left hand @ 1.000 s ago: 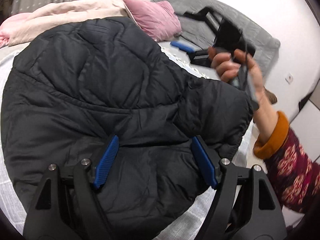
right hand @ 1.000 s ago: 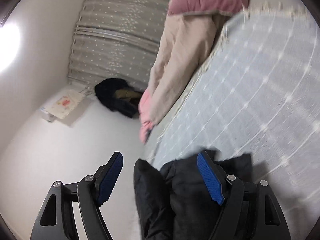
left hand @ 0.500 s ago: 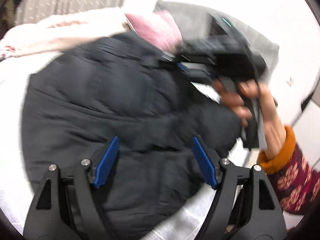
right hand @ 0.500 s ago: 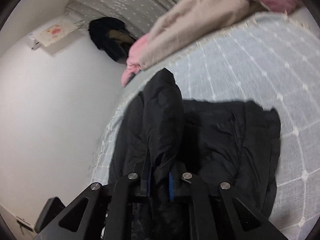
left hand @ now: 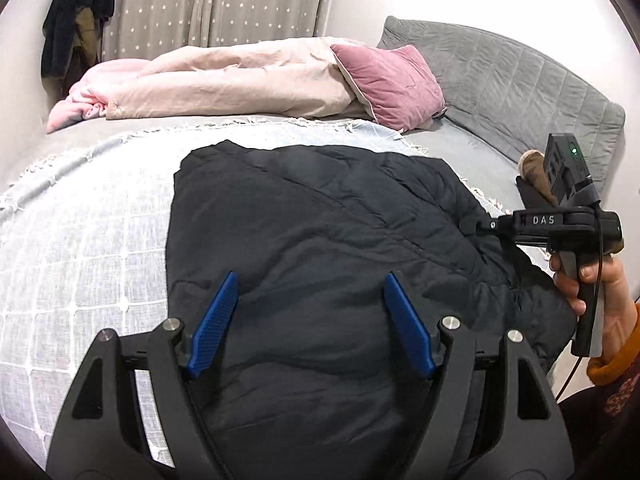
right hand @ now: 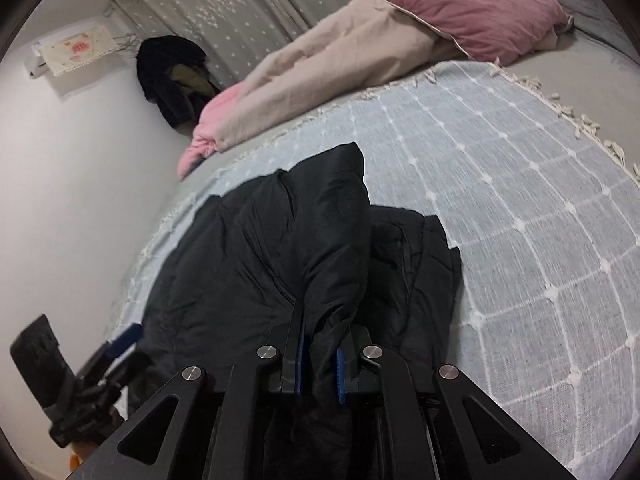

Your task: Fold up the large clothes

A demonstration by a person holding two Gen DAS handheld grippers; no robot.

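Note:
A black quilted puffer jacket [left hand: 320, 240] lies spread on the pale blue checked bedspread [left hand: 80, 240]. My left gripper [left hand: 312, 324] is open just above the jacket's near part, with nothing between its blue pads. My right gripper [right hand: 318, 364] is shut on a raised fold of the jacket [right hand: 320, 240], which stands up in front of its jaws. In the left wrist view the right gripper [left hand: 480, 226] pinches the jacket's right edge. In the right wrist view the left gripper [right hand: 120, 340] shows at the lower left.
A beige and pink duvet [left hand: 224, 80] and a pink pillow [left hand: 392, 80] lie at the back of the bed. A grey padded headboard [left hand: 520, 92] stands at the right. Dark clothes [left hand: 76, 20] hang by the curtain. A white wall [right hand: 60, 200] borders the bed's left side.
My right gripper closed on a fold of the jacket's right edge and lifted it. The jacket has shifted and now lies flatter. My left gripper stayed open above it.

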